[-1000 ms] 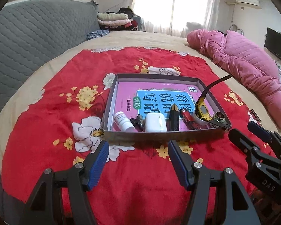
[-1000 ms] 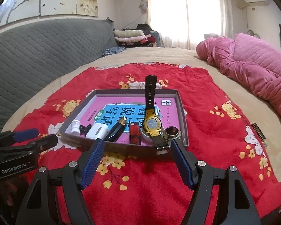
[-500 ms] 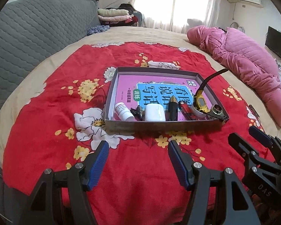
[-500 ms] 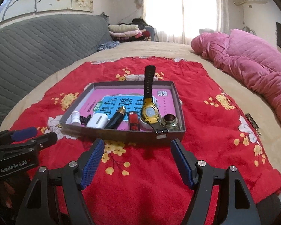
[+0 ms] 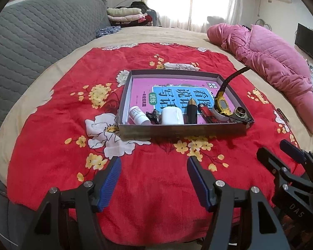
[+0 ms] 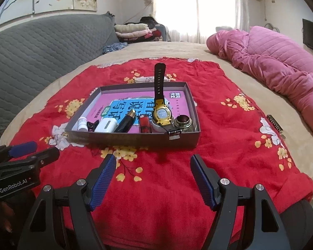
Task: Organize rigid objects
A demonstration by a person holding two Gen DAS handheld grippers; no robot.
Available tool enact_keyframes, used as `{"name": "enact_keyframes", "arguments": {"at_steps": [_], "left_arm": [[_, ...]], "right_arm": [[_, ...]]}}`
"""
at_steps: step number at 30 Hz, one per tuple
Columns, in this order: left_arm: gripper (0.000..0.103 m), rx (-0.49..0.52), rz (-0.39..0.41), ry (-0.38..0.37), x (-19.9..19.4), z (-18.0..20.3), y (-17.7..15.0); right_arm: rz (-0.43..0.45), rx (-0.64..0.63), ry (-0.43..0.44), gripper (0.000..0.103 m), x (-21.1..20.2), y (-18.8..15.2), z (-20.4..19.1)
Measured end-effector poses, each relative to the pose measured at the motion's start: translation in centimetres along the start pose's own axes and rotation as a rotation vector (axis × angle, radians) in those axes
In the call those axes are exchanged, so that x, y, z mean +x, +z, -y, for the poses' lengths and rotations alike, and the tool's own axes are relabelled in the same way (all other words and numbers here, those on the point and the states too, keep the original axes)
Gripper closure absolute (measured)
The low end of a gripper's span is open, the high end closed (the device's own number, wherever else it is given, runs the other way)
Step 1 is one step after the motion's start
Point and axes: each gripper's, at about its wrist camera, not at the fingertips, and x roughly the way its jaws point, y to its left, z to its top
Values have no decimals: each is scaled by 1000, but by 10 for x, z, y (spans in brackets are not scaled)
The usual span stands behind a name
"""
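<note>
A grey shallow box (image 5: 177,130) (image 6: 135,138) sits on a red flowered blanket. Along its near wall lie a white pill bottle (image 5: 138,115), a black clip (image 5: 153,115), a white earbud case (image 5: 172,115) (image 6: 106,125), a black-and-gold pen (image 5: 192,112) (image 6: 126,121), a red lighter (image 5: 206,112) (image 6: 145,124), a yellow watch (image 5: 221,104) (image 6: 161,112) with its strap sticking up, and a round metal piece (image 5: 240,112) (image 6: 183,121). My left gripper (image 5: 154,177) is open and empty, well short of the box. My right gripper (image 6: 153,175) is open and empty too.
The red blanket (image 5: 52,145) covers a beige bed. A pink quilt (image 5: 271,62) lies at the right. A small dark comb-like object (image 6: 275,125) lies on the blanket's right edge. A grey headboard (image 5: 31,37) runs along the left. Folded clothes (image 5: 127,14) are at the back.
Both grippers have drawn back from the box, which now looks farther away. Both stay open and empty. The objects in the box have not moved.
</note>
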Motion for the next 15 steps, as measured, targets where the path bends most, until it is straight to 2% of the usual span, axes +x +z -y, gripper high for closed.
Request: {"name": "enact_keyframes", "arguments": {"at_steps": [15], "left_arm": [[38,10,-18,6,1,1,-3]], "right_arm": [[4,-40,9,28,-2,-2,-11]]}}
